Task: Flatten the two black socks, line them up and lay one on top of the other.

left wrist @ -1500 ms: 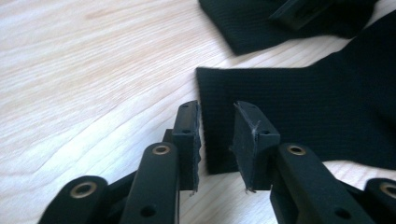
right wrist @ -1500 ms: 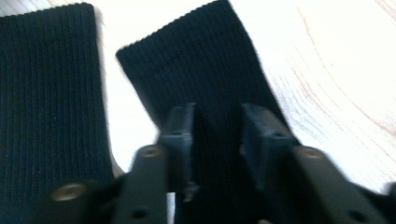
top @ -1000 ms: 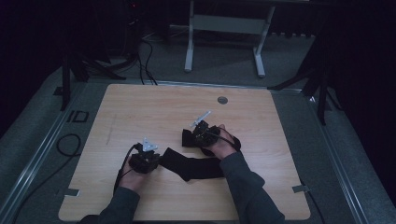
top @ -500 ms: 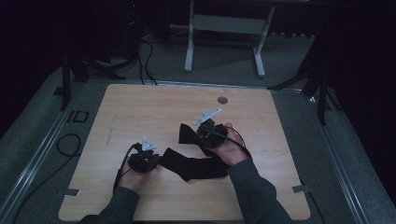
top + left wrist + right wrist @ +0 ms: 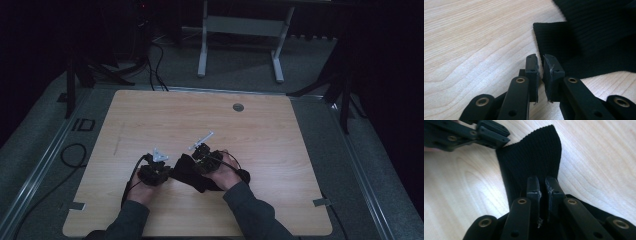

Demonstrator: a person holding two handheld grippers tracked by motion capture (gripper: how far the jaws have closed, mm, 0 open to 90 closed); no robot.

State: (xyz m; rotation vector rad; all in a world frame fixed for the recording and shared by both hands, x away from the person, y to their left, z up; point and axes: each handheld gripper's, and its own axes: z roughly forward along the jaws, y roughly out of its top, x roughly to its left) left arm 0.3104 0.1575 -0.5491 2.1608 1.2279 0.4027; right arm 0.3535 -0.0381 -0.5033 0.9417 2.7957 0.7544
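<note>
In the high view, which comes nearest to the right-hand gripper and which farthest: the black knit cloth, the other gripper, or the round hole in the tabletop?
1. Black knit cloth: right under the right gripper, its jaws shut on it.
2. Left gripper: beside it, at the cloth's left edge.
3. Round hole: far up the table, toward its back edge.

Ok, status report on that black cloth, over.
Right tool shut on black cloth, a fold raised. Left tool empty, jaws barely apart, at its corner. Nothing in the way.

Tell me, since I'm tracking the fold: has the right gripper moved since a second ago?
Yes. The right gripper moved left, toward the left gripper, farther from the table's hole.
</note>
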